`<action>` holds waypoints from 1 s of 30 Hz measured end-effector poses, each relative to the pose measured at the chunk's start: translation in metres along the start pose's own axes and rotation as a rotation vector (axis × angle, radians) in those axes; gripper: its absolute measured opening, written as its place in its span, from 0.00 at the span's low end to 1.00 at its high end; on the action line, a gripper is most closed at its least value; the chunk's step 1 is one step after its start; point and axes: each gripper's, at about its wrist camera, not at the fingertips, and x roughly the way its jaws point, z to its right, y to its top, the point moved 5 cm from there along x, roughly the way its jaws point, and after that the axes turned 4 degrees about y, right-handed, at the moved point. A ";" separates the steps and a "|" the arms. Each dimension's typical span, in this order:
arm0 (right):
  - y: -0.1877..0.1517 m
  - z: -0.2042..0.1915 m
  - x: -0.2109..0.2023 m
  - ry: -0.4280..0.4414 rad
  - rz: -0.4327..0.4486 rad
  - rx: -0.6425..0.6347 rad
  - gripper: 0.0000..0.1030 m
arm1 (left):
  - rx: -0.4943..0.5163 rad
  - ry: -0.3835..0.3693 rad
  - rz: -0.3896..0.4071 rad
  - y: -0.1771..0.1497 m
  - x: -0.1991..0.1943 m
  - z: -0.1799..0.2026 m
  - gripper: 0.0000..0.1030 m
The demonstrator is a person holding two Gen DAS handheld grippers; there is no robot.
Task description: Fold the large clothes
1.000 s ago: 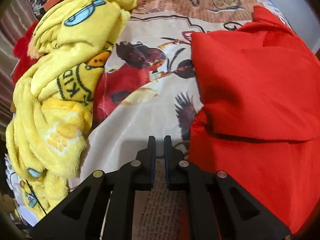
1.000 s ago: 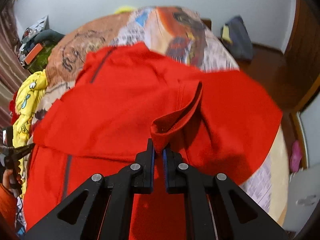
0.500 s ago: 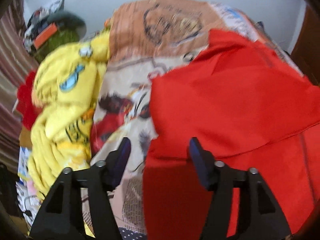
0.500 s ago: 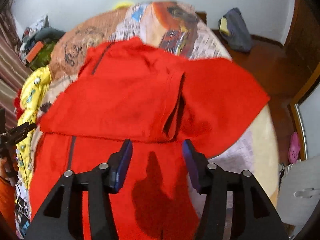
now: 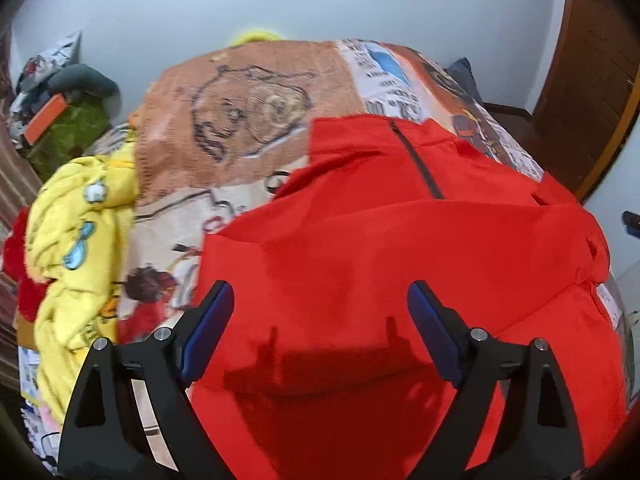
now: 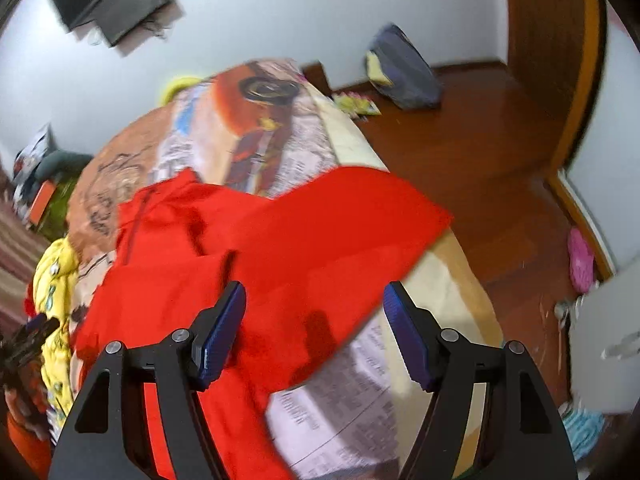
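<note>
A large red garment [image 5: 400,248] with a dark zip at the neck lies spread on the printed bedspread [image 5: 256,120], its left sleeve folded across the body. My left gripper [image 5: 320,316] is open and empty above its lower middle. In the right wrist view the red garment [image 6: 248,248] has its right sleeve stretched toward the bed's right edge. My right gripper [image 6: 316,320] is open and empty above that sleeve's lower edge. The left gripper [image 6: 28,336] shows blurred at the far left.
A crumpled yellow fleece blanket [image 5: 76,248] lies along the bed's left side, with a pile of clothes [image 5: 60,108] beyond it. The bed's right edge drops to a wooden floor [image 6: 480,152] with a dark bag [image 6: 404,68] by the wall. A wooden door [image 5: 592,64] stands at right.
My right gripper let go of the red sleeve cuff and opened wide. My left gripper opened too. Both rose and tilted up; the sleeve now lies on the garment.
</note>
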 end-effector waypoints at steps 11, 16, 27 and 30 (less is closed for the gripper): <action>0.010 0.057 0.063 0.106 -0.066 0.259 0.66 | 0.028 -0.016 -0.096 -0.014 0.053 0.035 0.86; 0.021 0.054 0.075 0.050 -0.033 0.225 0.43 | 0.005 -0.026 -0.119 -0.017 0.066 0.036 0.86; 0.052 0.032 0.020 -0.008 0.140 0.089 0.08 | -0.015 -0.047 -0.149 -0.027 0.069 0.037 0.86; 0.060 0.010 -0.016 0.004 0.213 0.026 0.08 | 0.027 -0.016 -0.131 -0.032 0.059 0.039 0.86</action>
